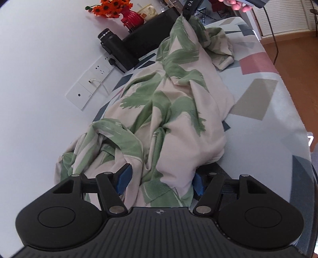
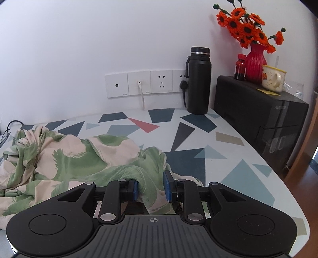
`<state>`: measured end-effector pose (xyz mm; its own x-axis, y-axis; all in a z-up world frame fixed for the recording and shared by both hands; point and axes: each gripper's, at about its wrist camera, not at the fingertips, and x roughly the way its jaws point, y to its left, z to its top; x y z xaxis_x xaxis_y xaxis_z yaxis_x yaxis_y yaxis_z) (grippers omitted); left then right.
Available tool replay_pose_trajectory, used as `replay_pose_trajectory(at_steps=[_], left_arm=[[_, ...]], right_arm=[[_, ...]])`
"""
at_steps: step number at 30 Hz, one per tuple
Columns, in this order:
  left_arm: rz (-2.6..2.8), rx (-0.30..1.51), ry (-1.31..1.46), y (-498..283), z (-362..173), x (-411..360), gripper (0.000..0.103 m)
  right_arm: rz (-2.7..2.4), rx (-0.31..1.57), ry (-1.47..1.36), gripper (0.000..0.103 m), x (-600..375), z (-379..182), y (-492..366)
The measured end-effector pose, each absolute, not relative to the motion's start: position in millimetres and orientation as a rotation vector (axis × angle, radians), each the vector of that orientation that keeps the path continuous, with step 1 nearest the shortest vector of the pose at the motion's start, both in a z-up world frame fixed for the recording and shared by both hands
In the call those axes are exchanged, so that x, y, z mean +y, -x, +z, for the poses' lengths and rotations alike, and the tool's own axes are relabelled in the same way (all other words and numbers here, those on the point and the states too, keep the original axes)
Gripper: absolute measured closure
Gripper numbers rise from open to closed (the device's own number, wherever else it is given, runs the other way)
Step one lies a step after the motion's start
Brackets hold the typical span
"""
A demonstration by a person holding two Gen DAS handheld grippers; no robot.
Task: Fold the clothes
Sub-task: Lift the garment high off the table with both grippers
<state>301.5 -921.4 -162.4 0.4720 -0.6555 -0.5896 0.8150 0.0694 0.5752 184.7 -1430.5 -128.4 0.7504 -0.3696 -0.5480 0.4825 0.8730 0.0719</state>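
A cream garment with green leaf print [image 1: 169, 103] lies crumpled along the patterned table [image 1: 268, 123]. My left gripper [image 1: 162, 178] stands open at the garment's near end, with loose cloth lying between its wide blue pads. At the far end the cloth rises to a peak, pinched by the right gripper's black fingers [image 1: 189, 8]. In the right wrist view the right gripper [image 2: 151, 186] is shut on a green fold of the garment [image 2: 65, 158], which spreads left over the table [image 2: 198, 127].
A black flask [image 2: 198, 83] stands by the wall sockets [image 2: 139, 83]. Right of it, a black box [image 2: 258, 119] carries a red vase of orange flowers [image 2: 254, 65], a small bottle and a mug [image 2: 272, 79]. The table's edge curves at right.
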Motion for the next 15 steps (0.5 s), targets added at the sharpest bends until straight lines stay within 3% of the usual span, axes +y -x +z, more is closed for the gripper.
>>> replay_pose_trajectory(at_steps=[2, 6, 8, 11, 15], left_arm=[[-1.109, 0.174, -0.971, -305, -159, -926, 0.055], [-1.156, 0.118, -0.965, -298, -158, -926, 0.059], [-1.170, 0.176, -0.988, -300, -163, -928, 0.086], [-1.159, 0.219, -0.959, -302, -162, -924, 0.092], [-1.098, 0.270, -0.774, -316, -138, -917, 0.093]], right_arm=[[-0.470, 0.538, -0.245, 0.080, -1433, -126, -184], [-0.440, 0.468, -0.328, 0.077, -1439, -119, -179], [-0.434, 0.485, -0.294, 0.077, -1439, -119, -181], [-0.427, 0.522, -0.233, 0.077, -1437, -121, -184], [-0.423, 0.550, -0.171, 0.077, -1434, -125, -187]])
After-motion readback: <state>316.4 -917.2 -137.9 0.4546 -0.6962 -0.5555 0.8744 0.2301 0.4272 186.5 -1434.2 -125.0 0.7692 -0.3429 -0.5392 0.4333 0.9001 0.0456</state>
